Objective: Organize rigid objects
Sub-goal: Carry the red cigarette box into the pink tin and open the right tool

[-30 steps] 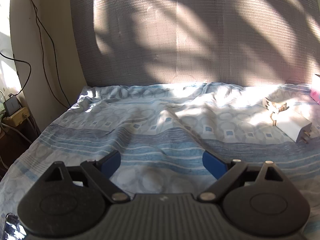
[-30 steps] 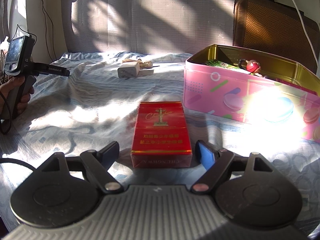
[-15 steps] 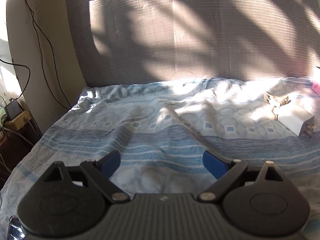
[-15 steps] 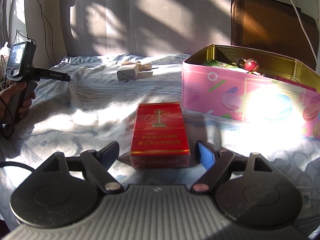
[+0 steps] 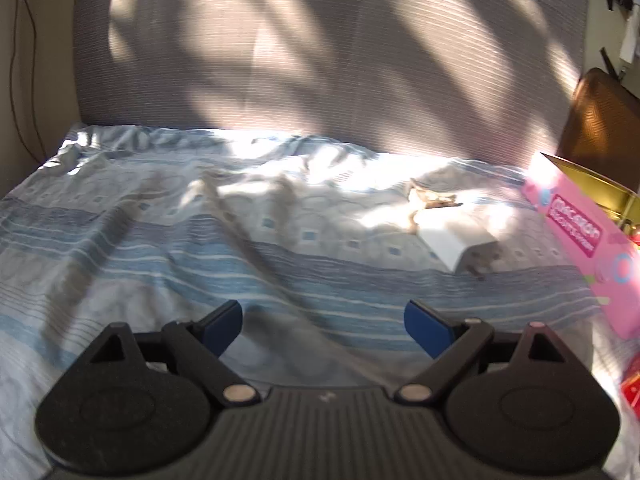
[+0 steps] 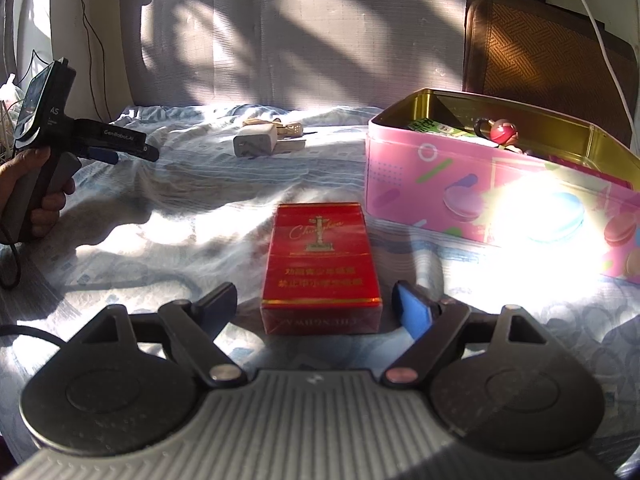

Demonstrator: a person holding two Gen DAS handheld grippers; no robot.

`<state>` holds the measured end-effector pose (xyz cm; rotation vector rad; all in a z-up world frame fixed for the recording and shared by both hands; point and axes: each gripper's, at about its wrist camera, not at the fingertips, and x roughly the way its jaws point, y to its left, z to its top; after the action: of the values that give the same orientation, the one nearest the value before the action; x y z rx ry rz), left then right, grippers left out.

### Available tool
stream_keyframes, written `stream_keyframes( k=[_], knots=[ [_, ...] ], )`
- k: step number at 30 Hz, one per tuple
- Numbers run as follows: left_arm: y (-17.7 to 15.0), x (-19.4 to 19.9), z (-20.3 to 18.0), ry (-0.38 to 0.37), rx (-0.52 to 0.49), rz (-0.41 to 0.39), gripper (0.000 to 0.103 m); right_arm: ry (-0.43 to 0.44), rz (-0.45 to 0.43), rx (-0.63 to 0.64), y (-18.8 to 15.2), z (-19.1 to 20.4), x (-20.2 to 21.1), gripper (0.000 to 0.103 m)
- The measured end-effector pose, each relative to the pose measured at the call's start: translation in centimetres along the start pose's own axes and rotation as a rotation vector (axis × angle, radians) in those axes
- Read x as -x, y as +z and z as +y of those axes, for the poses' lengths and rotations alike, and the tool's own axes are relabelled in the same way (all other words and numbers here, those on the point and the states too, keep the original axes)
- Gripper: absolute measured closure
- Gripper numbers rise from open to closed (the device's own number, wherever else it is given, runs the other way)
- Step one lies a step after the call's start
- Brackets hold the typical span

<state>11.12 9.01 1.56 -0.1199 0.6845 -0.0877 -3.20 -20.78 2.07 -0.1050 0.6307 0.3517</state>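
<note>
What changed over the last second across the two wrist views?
The left gripper swung right: the white charger slid toward the middle of its view and the pink tin came in at the right edge. Its fingers are open and empty. The right gripper stayed open around the near end of the red pack, not touching it. Nothing was grasped or released.
</note>
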Motion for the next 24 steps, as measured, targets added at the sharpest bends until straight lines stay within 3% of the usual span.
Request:
stream_keyframes(
  k=[5,9,14,15,16,18,19,24],
  knots=[
    [-1.6,0.7,-9.4,-0.333,-0.132,0.087,0.015,-0.004,-0.001,0.003,0.0,0.0,0.0,0.017],
    [-2.4,1.4,-13.8,-0.463,-0.165,0.148,0.017,-0.021,-0.008,0.002,-0.2,0.0,0.3,0.017],
    [-3.5,1.7,-15.1,-0.544,-0.099,0.242,0.023,-0.019,-0.029,-0.012,-0.5,-0.2,1.0,0.019],
    [-3.8,1.5,-15.4,-0.547,-0.093,0.262,0.024,-0.019,-0.031,-0.013,-0.5,-0.3,1.0,0.026],
    [-4.1,1.3,-15.8,-0.536,-0.100,0.262,0.027,-0.020,-0.028,-0.010,-0.5,-0.2,0.9,0.045],
    [-4.4,1.7,-16.7,-0.516,-0.140,0.230,0.036,-0.031,-0.062,0.001,-0.6,0.0,1.4,0.045],
    [-4.3,2.2,-16.7,-0.551,-0.119,0.237,0.043,-0.029,-0.077,0.006,-0.7,0.1,1.7,0.046],
    [-2.0,5.4,-18.5,-0.588,-0.175,0.120,0.046,-0.047,-0.275,-0.057,-0.8,-1.1,4.7,0.046]
  ],
)
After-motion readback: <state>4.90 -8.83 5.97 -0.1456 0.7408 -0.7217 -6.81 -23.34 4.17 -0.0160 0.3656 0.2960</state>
